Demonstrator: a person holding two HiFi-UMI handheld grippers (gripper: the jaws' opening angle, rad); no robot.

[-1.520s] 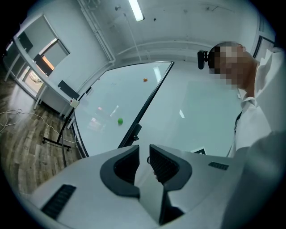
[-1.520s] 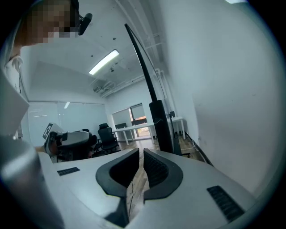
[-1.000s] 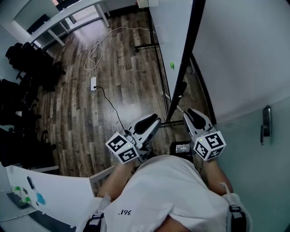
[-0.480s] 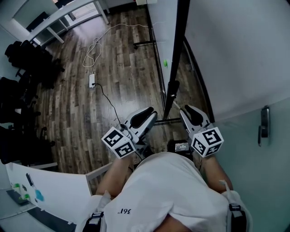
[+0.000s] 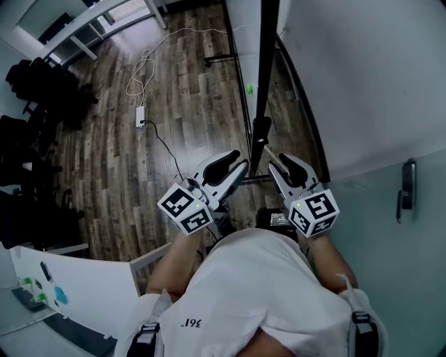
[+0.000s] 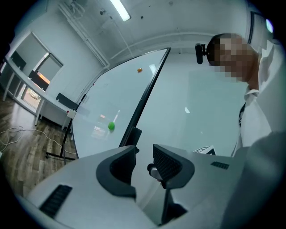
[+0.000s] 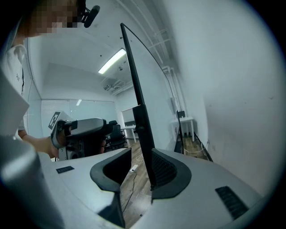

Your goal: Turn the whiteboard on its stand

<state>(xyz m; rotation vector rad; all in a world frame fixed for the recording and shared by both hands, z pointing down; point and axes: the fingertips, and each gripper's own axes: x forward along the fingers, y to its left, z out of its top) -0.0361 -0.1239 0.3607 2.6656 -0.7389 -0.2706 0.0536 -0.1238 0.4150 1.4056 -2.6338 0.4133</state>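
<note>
— Biggest things first?
— Dark wooden floor [image 5: 195, 104] across the left of the head view, pale wall [image 5: 362, 77] across the right.
— And the whiteboard [image 5: 244, 42]?
— Upright between floor and wall, seen edge-on from above. Runs from the top of the head view down toward both tools. Shows a white face on the left, a black edge [image 5: 265, 63] on the right, and a black block [image 5: 260, 130] at the low end of that edge.
— Other large things?
— White desk [image 5: 90, 21] at top left, black chairs [image 5: 35, 104] down the left side, well apart from the board. White panel [image 5: 83, 293] at bottom left. White shirt [image 5: 258, 293] along the bottom.
— And the left tool [image 6: 144, 150]?
— Just left of the black edge in the head view. Parted moderately, having just been opening. Grips nothing; shows, in the left gripper view, only the end of the black edge past one jaw's tip.
— And the right tool [image 7: 142, 154]?
— Just right of that edge in the head view. Also parted, also just been opening. Straddles the black edge: close along one pad [image 7: 164, 172], clear of the other, so no pinch.
— Small things?
— White power strip [image 5: 140, 116] on the floor, with a cable [image 5: 150, 66] looping away. Metal handle [image 5: 408, 185] on the pale door [image 5: 404, 251] at right. Green magnet [image 5: 249, 88] on the board's face, near the black edge.
</note>
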